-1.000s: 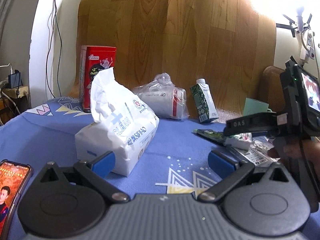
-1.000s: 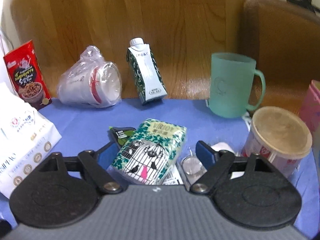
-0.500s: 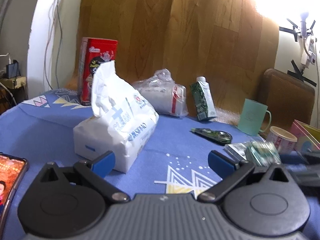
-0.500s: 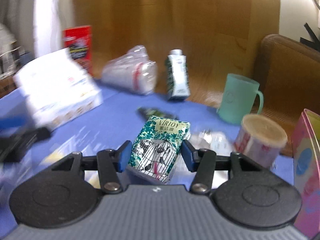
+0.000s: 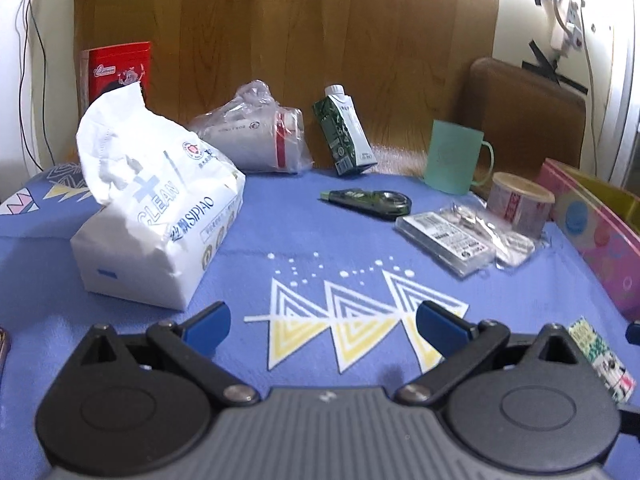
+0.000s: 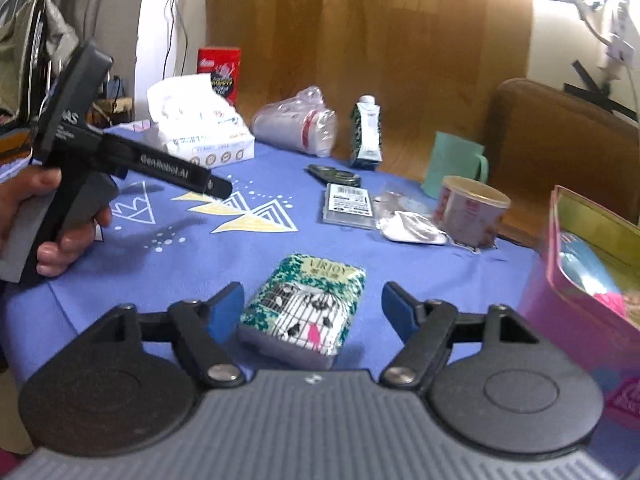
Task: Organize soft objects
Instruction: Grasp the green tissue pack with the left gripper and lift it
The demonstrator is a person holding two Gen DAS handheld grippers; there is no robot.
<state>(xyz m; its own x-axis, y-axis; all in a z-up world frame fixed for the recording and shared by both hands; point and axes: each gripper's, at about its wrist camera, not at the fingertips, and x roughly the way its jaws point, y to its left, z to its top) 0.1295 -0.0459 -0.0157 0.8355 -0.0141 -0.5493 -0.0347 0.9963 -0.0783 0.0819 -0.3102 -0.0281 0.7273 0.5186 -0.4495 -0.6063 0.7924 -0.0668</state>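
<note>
Surface: blue cloth (image 6: 280, 248) with white and yellow triangles, wooden panel behind, brown chair back to the right.
Right gripper (image 6: 312, 308): jaws opening, blue pads clear of the small tissue pack (image 6: 308, 304) lying flat on the cloth between them; nothing pinched.
Left gripper (image 5: 322, 320): jaws spread over bare cloth, empty; gripped by a hand (image 6: 36, 216) in the right wrist view.
Small tissue pack, place: near edge of the cloth, just beside the pink box (image 6: 580, 280), not inside it.
Large tissue bag (image 5: 156, 208): white, on the left of the cloth, apart from the small pack.
Other stock: wrapped cups (image 5: 256, 140), green carton (image 5: 344, 128), mint mug (image 5: 452, 160), lidded tub (image 5: 520, 200), flat packets (image 5: 448, 240), red box (image 5: 120, 68).
Progress: early, by judgement; one soft item set down, large bag untouched, soft goods not yet grouped.
</note>
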